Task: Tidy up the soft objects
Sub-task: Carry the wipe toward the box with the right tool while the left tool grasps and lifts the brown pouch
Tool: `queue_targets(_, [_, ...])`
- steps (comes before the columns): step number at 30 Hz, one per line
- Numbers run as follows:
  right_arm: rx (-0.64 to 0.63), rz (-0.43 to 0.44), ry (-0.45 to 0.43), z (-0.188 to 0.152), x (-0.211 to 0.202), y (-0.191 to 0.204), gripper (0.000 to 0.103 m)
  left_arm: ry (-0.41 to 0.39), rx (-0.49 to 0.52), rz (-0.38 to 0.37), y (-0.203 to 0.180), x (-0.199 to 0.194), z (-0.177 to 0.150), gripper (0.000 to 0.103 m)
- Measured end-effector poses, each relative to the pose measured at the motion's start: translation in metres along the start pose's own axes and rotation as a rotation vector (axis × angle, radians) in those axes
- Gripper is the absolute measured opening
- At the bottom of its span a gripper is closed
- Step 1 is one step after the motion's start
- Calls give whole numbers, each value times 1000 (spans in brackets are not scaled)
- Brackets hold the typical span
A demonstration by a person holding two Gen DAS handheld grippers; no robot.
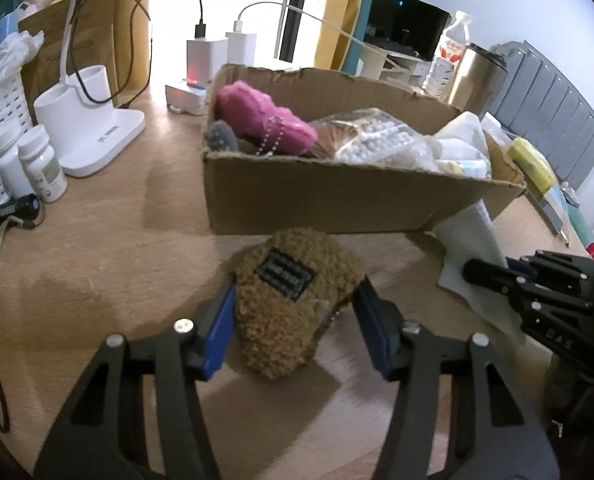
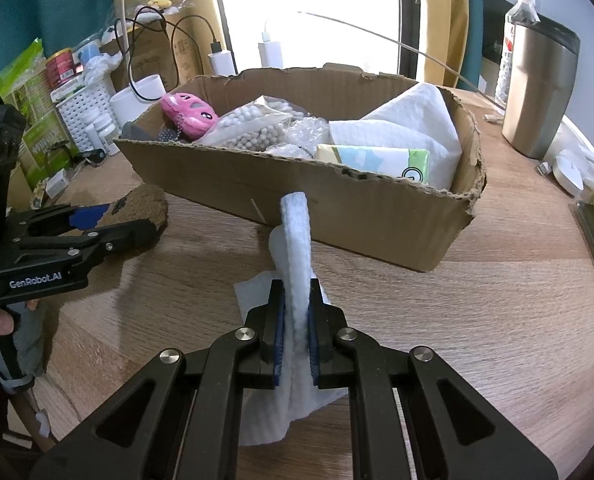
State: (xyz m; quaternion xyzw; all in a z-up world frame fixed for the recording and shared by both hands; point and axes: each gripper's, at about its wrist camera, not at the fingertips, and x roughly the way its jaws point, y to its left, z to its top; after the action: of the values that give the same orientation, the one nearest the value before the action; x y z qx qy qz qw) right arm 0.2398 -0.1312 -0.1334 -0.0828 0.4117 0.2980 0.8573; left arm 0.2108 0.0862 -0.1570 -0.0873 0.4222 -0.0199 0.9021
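Left gripper (image 1: 293,320) squeezes brown fleece pouch (image 1: 293,300) before cardboard box (image 2: 337,208): soft, light, grip mid-body. Right gripper (image 2: 296,320) pinches limp white cloth (image 2: 297,240) before box.

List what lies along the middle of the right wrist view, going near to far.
Right gripper shut on the white cloth → cardboard box → tissue pack → white charger by the window.
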Motion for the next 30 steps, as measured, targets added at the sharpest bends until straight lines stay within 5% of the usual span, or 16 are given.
queue_targets(30, [-67, 8, -99, 16, -45, 15, 11, -124, 60, -93, -40, -58, 5, 57])
